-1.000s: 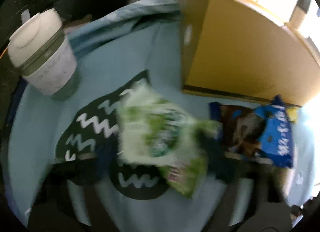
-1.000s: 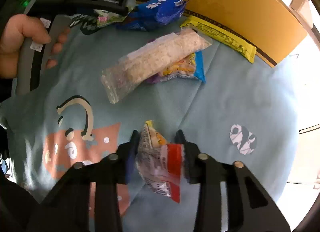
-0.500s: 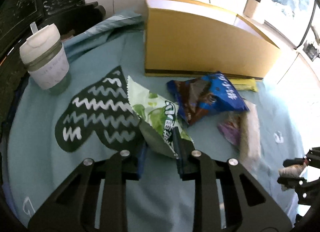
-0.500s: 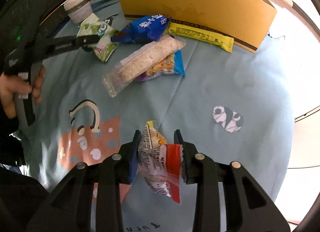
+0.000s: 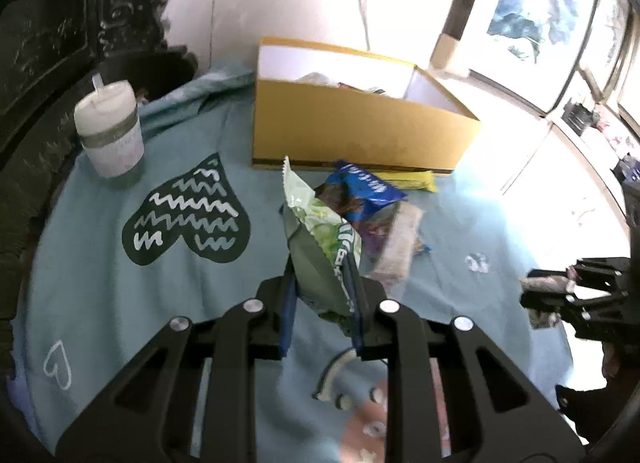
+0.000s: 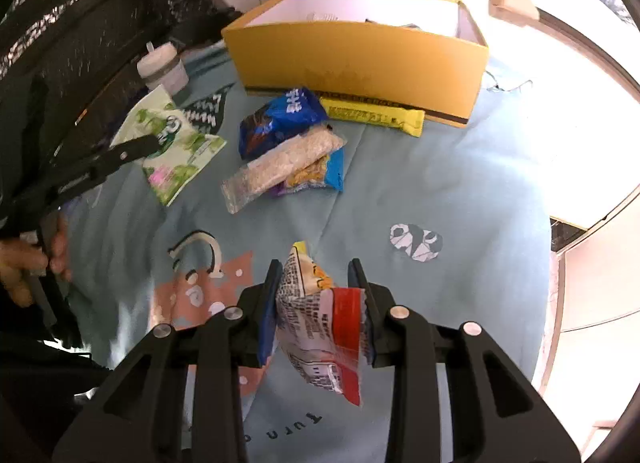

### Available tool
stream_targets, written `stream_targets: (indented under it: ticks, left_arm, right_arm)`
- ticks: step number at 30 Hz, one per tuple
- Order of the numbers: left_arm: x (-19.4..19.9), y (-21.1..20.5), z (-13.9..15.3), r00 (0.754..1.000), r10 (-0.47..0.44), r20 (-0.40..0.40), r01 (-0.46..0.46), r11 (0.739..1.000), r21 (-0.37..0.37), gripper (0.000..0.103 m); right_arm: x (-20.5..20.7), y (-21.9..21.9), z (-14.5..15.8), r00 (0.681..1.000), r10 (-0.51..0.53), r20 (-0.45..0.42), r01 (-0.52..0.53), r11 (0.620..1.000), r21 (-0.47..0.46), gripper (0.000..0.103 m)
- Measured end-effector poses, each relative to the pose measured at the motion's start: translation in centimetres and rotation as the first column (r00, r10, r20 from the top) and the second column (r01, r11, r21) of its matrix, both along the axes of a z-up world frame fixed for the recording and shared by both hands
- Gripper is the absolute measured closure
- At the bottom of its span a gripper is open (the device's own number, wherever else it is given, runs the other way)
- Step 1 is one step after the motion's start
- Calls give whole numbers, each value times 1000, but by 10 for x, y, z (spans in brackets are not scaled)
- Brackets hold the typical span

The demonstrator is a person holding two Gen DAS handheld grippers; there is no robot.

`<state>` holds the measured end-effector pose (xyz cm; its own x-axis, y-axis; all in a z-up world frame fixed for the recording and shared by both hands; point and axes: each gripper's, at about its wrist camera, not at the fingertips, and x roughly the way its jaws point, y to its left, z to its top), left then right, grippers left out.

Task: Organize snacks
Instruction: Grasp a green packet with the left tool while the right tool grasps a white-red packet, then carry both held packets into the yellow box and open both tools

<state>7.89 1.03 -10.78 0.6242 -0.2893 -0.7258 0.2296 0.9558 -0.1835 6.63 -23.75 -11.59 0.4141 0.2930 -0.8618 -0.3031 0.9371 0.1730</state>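
Observation:
My left gripper (image 5: 322,279) is shut on a green snack bag (image 5: 320,247) and holds it above the blue cloth; the bag also shows in the right wrist view (image 6: 176,143). My right gripper (image 6: 316,283) is shut on a white and red snack packet (image 6: 320,327), held above the cloth. An open yellow box (image 6: 360,63) stands at the back with some packets inside. In front of it lie a blue bag (image 6: 280,119), a yellow bar (image 6: 376,115), a clear rice-cracker pack (image 6: 280,167) and a purple-blue packet (image 6: 320,175).
A lidded cup (image 5: 110,131) stands at the back left on the cloth (image 5: 100,287). Dark carved furniture (image 5: 48,23) is behind it. A bright window and sill (image 5: 560,43) lie to the right. The right gripper shows at the right edge of the left wrist view (image 5: 560,291).
Both grippers have risen and pulled back with their packets. The box's open top has come into view.

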Motion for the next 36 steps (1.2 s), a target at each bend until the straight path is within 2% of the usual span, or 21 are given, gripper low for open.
stream_targets:
  ticks: [6, 11, 17, 28, 33, 36]
  left_arm:
    - [-24, -8, 25, 997, -47, 53, 48, 999, 0, 81]
    - [-28, -10, 51, 993, -50, 104, 52, 999, -14, 81]
    - [-16, -17, 88, 982, -58, 178, 61, 998, -15, 82]
    - [66, -41, 163, 963, -34, 269, 45, 998, -33, 81]
    - [111, -58, 190, 947, -62, 314, 64, 998, 2, 81]
    - [150, -64, 196, 947, -55, 315, 51, 998, 21, 81]
  right_arm:
    - [-10, -7, 17, 999, -24, 33, 23, 999, 46, 69]
    - [-7, -14, 35, 997, -46, 69, 42, 997, 70, 69]
    - [8, -25, 80, 985, -75, 158, 60, 993, 101, 69]
    - [77, -35, 183, 933, -88, 349, 55, 993, 104, 69]
    - [123, -27, 216, 911, -96, 401, 67, 994, 87, 69]
    - [156, -23, 229, 899, -121, 421, 93, 992, 85, 69]
